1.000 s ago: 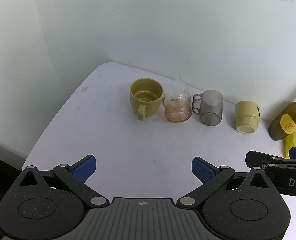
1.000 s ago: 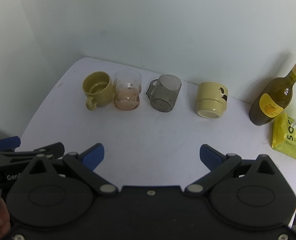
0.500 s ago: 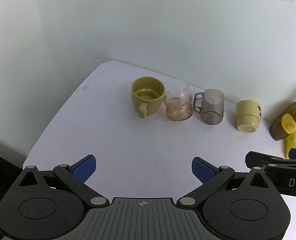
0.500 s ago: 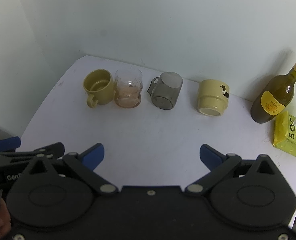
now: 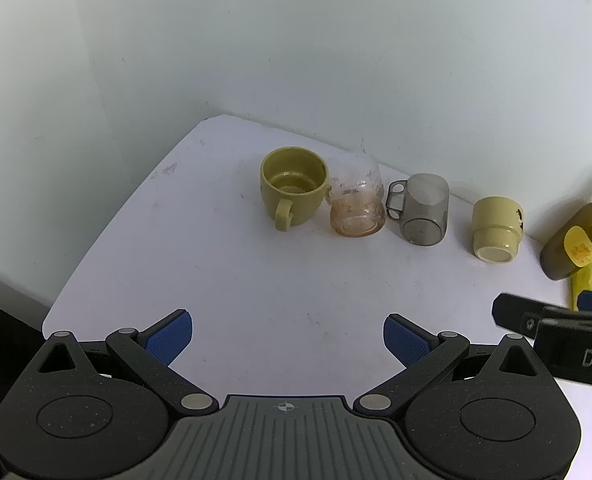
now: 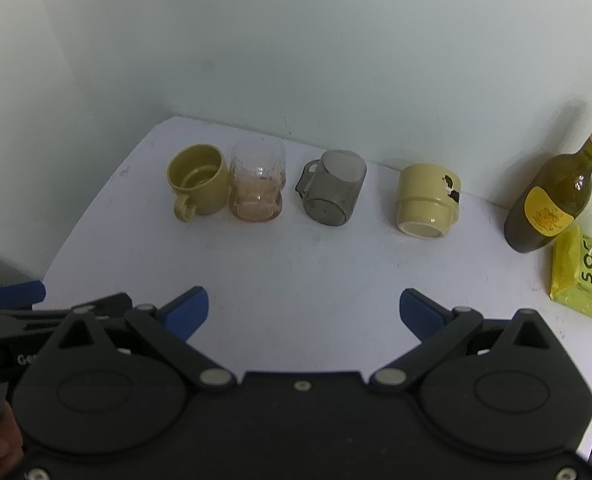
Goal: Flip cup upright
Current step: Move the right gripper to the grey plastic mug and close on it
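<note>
Several cups stand in a row at the back of the white table (image 5: 255,300). An olive mug (image 5: 293,190) (image 6: 197,184) and a pinkish clear glass (image 5: 356,202) (image 6: 257,186) stand upright. A grey translucent mug (image 5: 422,210) (image 6: 334,188) and a cream mug (image 5: 496,228) (image 6: 428,200) both look inverted, base up. My left gripper (image 5: 287,338) is open and empty, well short of the row. My right gripper (image 6: 304,312) is open and empty, also near the front edge.
A dark olive bottle (image 6: 556,192) (image 5: 576,240) stands at the back right, with a yellow tissue pack (image 6: 582,276) in front of it. A white wall runs behind the cups. The table's left edge curves away at the left.
Both grippers have drawn back and up a little, so the cups sit slightly farther off. Both stay open. No cup has moved.
</note>
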Available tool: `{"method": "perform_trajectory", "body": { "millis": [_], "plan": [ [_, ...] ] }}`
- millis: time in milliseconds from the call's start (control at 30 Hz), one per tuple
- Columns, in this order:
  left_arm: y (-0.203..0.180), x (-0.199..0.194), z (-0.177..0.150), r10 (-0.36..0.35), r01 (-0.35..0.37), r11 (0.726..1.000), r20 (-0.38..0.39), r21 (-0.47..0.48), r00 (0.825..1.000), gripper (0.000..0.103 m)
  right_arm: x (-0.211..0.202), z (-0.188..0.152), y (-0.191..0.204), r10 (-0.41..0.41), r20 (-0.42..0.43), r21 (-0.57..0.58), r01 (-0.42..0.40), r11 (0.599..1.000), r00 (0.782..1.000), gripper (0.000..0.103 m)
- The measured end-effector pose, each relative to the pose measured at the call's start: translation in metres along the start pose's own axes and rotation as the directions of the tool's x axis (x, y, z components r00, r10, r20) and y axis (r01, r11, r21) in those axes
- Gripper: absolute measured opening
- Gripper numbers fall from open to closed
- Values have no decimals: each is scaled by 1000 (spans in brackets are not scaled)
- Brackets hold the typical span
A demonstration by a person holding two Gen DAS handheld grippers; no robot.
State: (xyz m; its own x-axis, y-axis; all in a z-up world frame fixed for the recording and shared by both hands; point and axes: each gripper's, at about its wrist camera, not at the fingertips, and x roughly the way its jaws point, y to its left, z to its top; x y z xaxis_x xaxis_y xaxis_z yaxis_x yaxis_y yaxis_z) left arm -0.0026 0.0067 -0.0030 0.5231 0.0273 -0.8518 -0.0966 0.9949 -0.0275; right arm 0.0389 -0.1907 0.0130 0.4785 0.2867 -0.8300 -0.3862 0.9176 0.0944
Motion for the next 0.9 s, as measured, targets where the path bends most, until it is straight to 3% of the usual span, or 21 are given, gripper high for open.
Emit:
{"method": "perform_trajectory", "body": {
  "millis": [200,500,833,900],
  "plan": [
    [3,5,0,30,-29,999,18,-33,999,103,30,0,-19,-1,105,-91,10,996,994,103],
    [18,1,-15,127,-126,983,-4,-130,992,103,138,43,-68,12,8,18,-12,1000,1000,100],
    [31,-12,-44,191,-198,955,-51,-220,980,103,219,79,-42,7,8,-1,-7,1000,1000,99],
    [32,-15,-47,193,-201,952,-55,-233,980,103,231,81,-36,-4,-2,3,4,1000,1000,95]
  ]
}}
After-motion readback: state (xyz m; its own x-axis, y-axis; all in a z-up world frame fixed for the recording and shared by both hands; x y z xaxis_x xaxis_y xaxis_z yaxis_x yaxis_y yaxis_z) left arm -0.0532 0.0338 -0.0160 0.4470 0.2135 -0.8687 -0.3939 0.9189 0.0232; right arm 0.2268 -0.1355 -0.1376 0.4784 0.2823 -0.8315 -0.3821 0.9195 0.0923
